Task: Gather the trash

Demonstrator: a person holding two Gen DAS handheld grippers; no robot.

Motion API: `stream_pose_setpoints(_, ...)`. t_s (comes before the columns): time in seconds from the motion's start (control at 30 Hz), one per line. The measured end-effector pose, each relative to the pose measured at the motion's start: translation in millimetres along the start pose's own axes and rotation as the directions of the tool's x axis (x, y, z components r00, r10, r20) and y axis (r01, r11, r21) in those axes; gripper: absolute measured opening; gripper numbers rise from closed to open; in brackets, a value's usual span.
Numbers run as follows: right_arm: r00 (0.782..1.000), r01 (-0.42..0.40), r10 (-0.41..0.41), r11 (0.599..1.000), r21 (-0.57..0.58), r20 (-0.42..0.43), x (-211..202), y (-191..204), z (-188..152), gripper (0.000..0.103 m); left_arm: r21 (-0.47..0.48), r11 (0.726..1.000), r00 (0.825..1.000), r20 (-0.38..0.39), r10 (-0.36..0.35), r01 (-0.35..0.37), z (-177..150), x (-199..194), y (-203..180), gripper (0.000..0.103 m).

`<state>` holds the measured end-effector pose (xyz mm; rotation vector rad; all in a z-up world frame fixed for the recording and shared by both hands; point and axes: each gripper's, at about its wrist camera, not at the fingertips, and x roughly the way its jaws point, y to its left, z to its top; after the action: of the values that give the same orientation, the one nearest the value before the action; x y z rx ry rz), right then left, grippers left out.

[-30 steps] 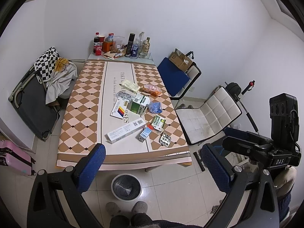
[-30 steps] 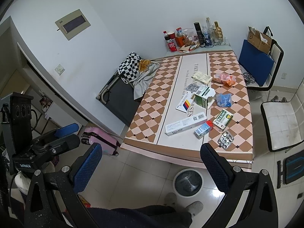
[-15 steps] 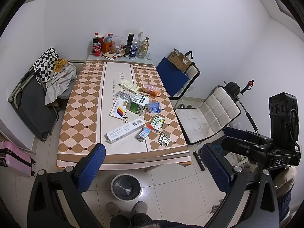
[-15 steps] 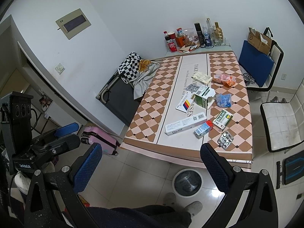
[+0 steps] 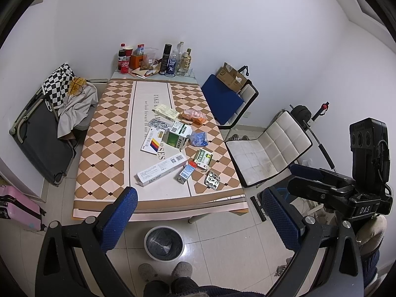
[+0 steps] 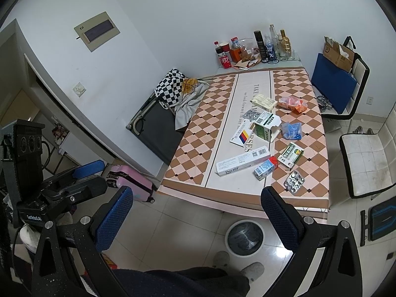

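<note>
Trash lies scattered on the checkered table [image 5: 104, 153] [image 6: 198, 133]: a long white box [image 5: 162, 169] [image 6: 242, 164], a green and white carton [image 5: 179, 135] [image 6: 266, 126], a small blue box [image 5: 187, 172] [image 6: 265, 168], a green pack [image 5: 203, 158] [image 6: 290, 156], a blister sheet [image 5: 212, 179] [image 6: 293, 179], a blue wrapper [image 5: 198, 139] and an orange bag [image 5: 194, 115]. A round bin [image 5: 163, 243] [image 6: 245, 238] with a dark liner stands on the floor at the table's near edge. My left gripper [image 5: 198, 220] and right gripper [image 6: 196, 220] hang open and empty, high above the floor in front of the table.
Bottles and cans [image 5: 158, 59] crowd the table's far end. A folding cot [image 5: 42, 133] with clothes is on the left, a blue-cushioned chair [image 5: 225, 99] and a white chair [image 5: 267, 148] on the right. A pink suitcase [image 6: 133, 182] stands on the floor. The person's slippered feet [image 5: 164, 271] are by the bin.
Both views have shifted very slightly; the table sits a touch higher in the left wrist view. Nothing on the table has moved and both grippers stay open.
</note>
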<state>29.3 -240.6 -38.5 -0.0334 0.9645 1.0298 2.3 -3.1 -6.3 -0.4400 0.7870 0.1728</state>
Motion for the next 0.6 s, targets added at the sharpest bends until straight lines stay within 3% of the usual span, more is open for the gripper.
stream_pose_setpoints(0.6, 1.0, 0.001, -0.001, 1.0, -0.001, 0.002, 1.3, 0.3, -2.2, 0.103, 0.001, 1.0, 1.0, 0.001, 0.006, -0.006, -1.4, 2.7, -1.3, 0.103)
